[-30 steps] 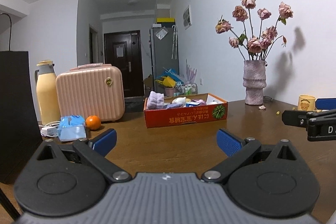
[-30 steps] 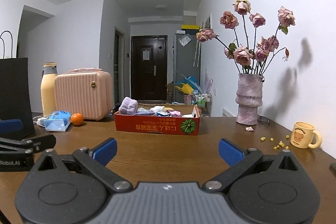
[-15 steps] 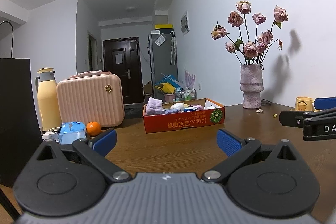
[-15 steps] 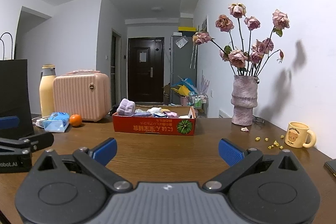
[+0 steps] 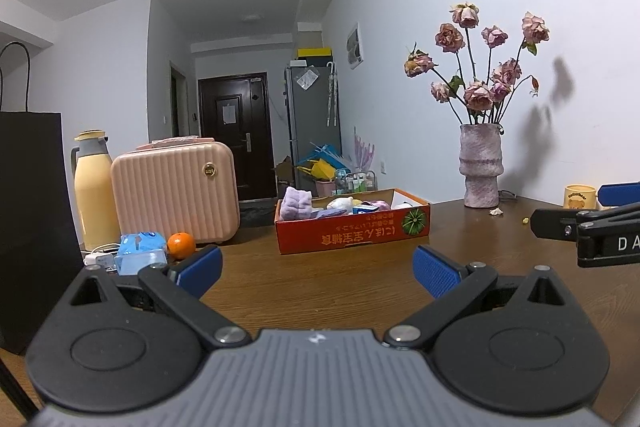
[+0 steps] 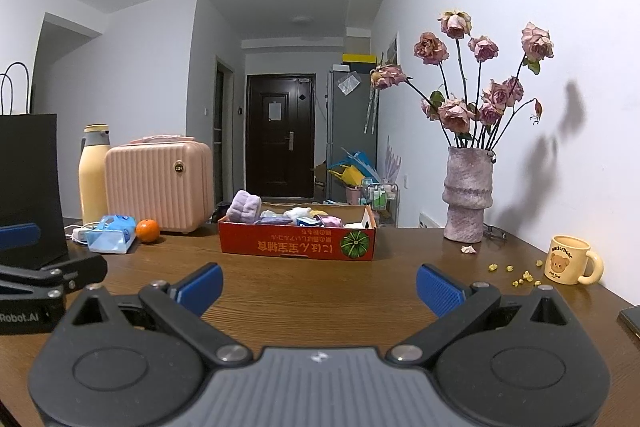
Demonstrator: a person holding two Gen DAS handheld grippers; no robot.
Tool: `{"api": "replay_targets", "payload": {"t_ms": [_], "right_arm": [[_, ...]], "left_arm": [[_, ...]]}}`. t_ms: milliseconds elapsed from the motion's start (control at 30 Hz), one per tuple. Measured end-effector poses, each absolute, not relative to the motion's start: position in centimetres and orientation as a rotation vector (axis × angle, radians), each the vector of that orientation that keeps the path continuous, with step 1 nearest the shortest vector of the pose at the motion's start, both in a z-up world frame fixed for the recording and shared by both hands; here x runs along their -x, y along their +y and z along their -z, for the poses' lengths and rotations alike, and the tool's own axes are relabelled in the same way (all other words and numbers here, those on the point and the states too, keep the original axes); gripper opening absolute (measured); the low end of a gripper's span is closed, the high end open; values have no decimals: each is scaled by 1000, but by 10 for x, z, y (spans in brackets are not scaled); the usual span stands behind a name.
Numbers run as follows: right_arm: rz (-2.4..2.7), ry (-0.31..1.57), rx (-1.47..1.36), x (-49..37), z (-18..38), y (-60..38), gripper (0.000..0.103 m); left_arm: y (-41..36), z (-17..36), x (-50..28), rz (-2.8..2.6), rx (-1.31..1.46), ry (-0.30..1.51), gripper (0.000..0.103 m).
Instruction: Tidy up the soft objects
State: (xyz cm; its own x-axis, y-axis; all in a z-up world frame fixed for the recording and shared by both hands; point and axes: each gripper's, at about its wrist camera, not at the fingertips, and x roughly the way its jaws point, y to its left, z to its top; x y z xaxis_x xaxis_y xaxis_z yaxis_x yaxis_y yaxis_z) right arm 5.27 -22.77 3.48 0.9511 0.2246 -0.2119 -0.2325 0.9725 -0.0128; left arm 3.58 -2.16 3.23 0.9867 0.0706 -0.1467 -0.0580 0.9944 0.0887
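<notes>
Bare brown wooden tabletop (image 6: 304,291) stretches ahead to the red cardboard box of soft objects (image 6: 297,242) at twelve o'clock. Left tool (image 5: 316,269) and right tool (image 6: 318,285) both spread wide, holding nothing.

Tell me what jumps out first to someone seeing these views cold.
The shallow red cardboard box at the table's centre, heaped with soft items including a fluffy lilac cloth at its left end. Right of it, a textured pink vase of dried roses stands by the wall; left sits a ribbed pink hard-shell case. Both grippers hover with jaws open, holding nothing.
</notes>
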Motion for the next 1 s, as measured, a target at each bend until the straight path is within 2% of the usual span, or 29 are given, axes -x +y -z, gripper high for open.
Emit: {"api": "replay_targets", "payload": {"t_ms": [1000], "right_arm": [[-232, 205, 47, -50, -38, -224, 103]], "left_arm": [[-23, -32, -32, -82, -79, 139, 103]]}}
